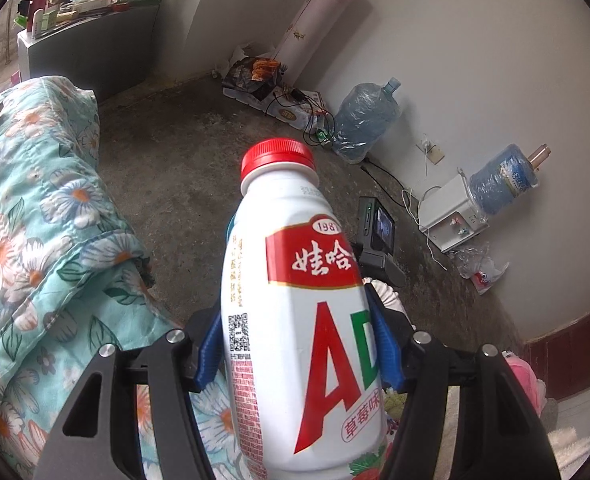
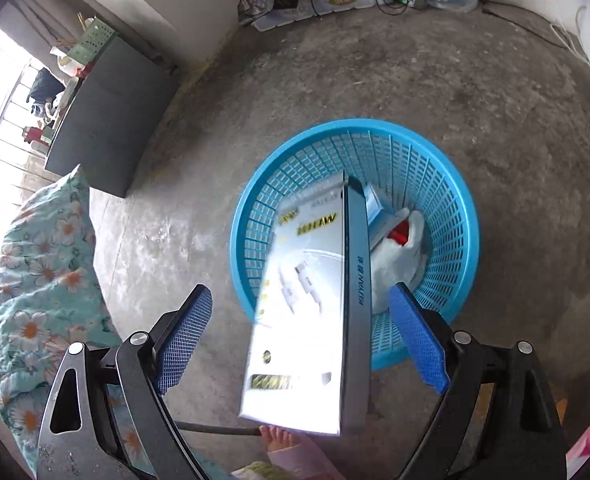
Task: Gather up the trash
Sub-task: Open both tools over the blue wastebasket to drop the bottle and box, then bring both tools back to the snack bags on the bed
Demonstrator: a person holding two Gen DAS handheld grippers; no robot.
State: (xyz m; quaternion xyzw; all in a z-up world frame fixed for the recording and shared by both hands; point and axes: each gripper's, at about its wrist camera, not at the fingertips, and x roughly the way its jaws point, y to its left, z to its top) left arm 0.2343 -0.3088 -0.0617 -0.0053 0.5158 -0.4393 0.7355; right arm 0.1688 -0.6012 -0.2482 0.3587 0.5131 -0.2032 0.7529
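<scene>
**op:** Running this one remotely. My right tool is spread wide, pads clear of the white box on both sides, so it's loose and tipped toward the blue basket. Its far end is already inside the rim at about 12 o'clock, near end hangs out at 6. My worry: the box looks longer than the basket is deep, so it could catch the rim at 6 and flip onto the floor.

**reply:** And the left?

**op:** Left tool is pinching the milk bottle, red cap pointing to 12. Pads only grab the lower body, so a fast swing might let it slip. The bagged stuff already in there could bounce it too.
</scene>
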